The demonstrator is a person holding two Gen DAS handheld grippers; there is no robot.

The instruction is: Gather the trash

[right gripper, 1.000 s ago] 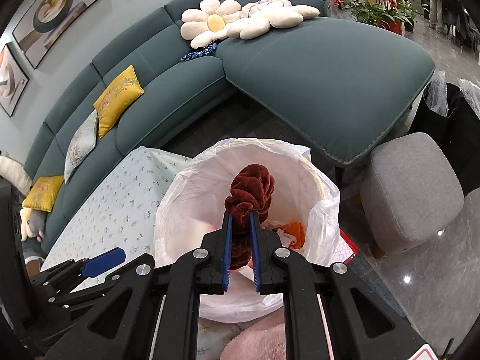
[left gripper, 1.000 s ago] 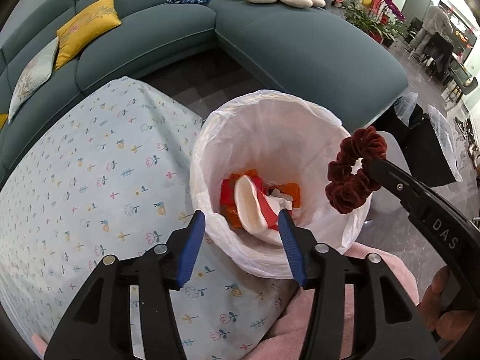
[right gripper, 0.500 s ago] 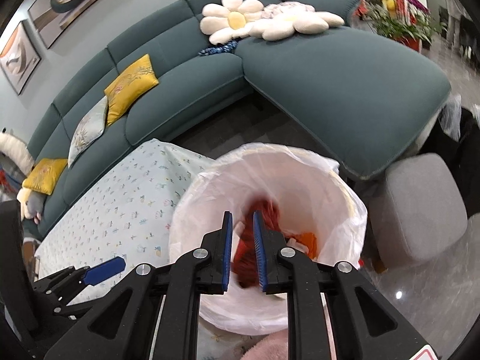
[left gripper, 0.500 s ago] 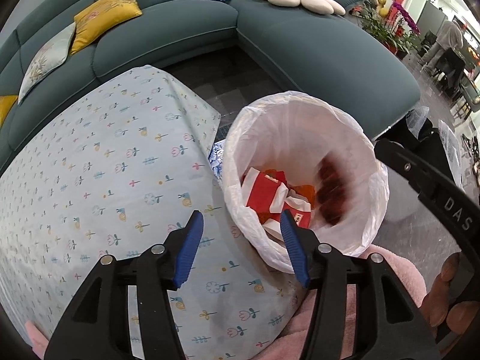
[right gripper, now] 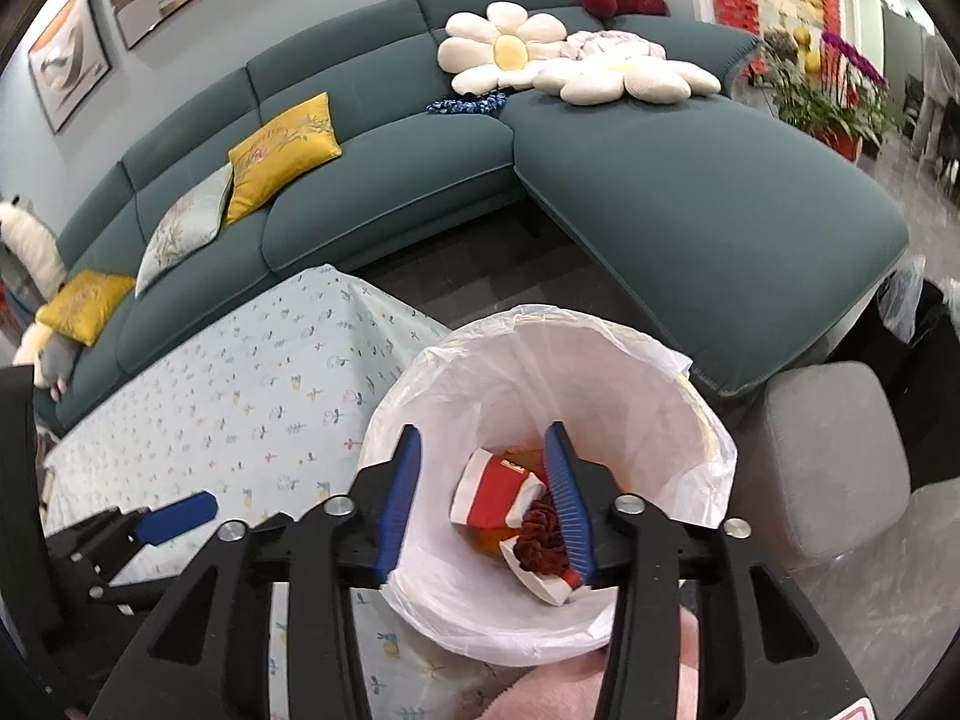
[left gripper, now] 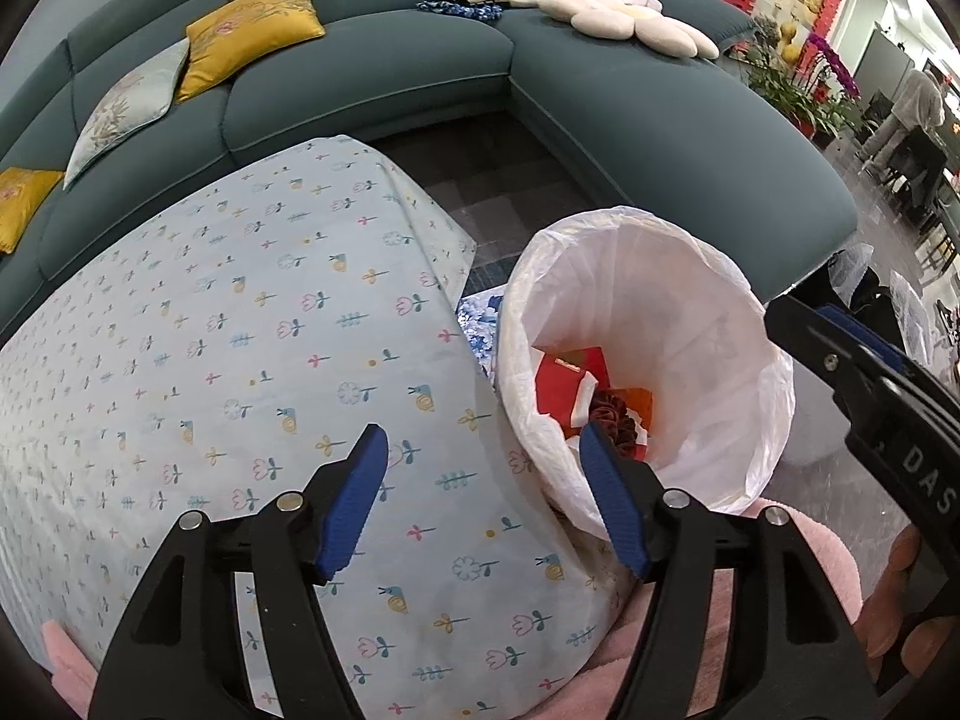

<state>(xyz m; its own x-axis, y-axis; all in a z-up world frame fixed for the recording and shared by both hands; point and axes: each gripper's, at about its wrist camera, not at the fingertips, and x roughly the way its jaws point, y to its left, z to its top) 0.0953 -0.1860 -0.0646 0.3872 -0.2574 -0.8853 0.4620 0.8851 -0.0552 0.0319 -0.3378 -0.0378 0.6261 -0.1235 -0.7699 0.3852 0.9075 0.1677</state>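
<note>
Over the bin: right gripper (right gripper: 487, 501), jaws spread and empty; left gripper (left gripper: 483, 501), jaws spread and empty, above the flowered tablecloth (left gripper: 240, 360) just beside the bin. Inside the white-lined bin (right gripper: 630, 372): dark red scrunchie (right gripper: 540, 543) lying on red and white wrappers (right gripper: 495, 489) at the bottom. Beyond: teal sofa (right gripper: 690, 180) with yellow cushions (right gripper: 282, 150) and flower-shaped pillows (right gripper: 510, 51).

The left gripper (left gripper: 483, 480) hangs with its blue-padded jaws spread wide and nothing between them. The right gripper (right gripper: 486, 501) (held just beside it) has its jaws parted too, gripping nothing.
</note>
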